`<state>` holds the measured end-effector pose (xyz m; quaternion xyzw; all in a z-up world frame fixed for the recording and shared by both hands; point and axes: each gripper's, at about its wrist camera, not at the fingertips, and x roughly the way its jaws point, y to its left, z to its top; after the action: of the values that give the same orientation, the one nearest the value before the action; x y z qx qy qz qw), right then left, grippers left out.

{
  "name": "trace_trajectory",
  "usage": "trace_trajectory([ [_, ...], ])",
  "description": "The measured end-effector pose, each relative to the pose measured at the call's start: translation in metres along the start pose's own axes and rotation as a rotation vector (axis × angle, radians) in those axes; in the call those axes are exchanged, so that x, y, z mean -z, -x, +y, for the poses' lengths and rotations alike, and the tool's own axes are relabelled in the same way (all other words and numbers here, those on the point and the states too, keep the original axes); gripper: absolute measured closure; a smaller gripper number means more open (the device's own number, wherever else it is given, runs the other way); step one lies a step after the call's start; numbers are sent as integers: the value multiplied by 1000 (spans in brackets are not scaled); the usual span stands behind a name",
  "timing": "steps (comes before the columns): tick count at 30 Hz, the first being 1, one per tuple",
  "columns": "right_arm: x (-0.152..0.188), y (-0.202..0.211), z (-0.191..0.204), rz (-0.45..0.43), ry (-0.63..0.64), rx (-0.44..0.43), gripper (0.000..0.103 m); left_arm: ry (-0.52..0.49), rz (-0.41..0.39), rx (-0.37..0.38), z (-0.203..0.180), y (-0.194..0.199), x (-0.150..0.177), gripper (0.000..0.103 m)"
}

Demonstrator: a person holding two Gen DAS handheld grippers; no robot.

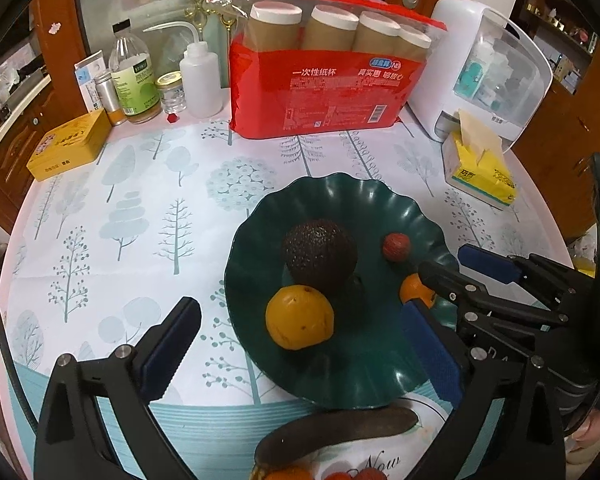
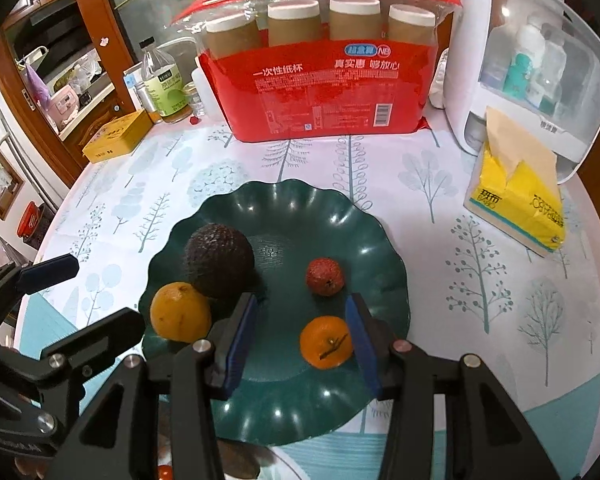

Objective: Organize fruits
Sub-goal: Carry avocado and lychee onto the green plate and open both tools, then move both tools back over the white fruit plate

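A dark green scalloped plate (image 1: 380, 200) (image 2: 300, 408) holds a dark avocado (image 1: 319, 254) (image 2: 219, 260), an orange (image 1: 299, 317) (image 2: 180, 312), a red lychee (image 1: 396, 246) (image 2: 325, 276) and a small mandarin (image 1: 416, 290) (image 2: 326, 342). My right gripper (image 2: 302, 320) (image 1: 440, 288) is open over the plate, the mandarin lying between its blue pads, untouched. My left gripper (image 1: 300, 344) is open and empty, wide around the plate's near left edge. A brown overripe banana (image 1: 340, 432) and more lychees (image 1: 360, 474) lie on a white plate below.
A red pack of paper cups (image 1: 324, 92) stands behind the plate. A white dispenser (image 1: 484, 64) and a yellow tissue pack (image 1: 480, 168) sit at the right. Bottles, jars (image 1: 134, 76) and a yellow tin (image 1: 70, 144) stand at the back left.
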<state>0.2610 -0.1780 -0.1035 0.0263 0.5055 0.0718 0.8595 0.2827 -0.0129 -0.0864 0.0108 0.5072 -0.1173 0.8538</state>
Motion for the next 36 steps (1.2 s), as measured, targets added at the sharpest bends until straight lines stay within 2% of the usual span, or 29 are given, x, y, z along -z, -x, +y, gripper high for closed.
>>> trace_trajectory([
  [11,10,33,11,5,-5,29,56,-9,11,-51,-4,37,16,1],
  [20,30,88,28,-26,21,39,56,-1,-2,-78,-6,87,39,1],
  [28,59,125,31,-46,32,6,56,14,-38,-91,-12,123,72,1],
  [36,101,138,24,-49,50,-22,56,5,-89,-110,-31,141,119,1],
])
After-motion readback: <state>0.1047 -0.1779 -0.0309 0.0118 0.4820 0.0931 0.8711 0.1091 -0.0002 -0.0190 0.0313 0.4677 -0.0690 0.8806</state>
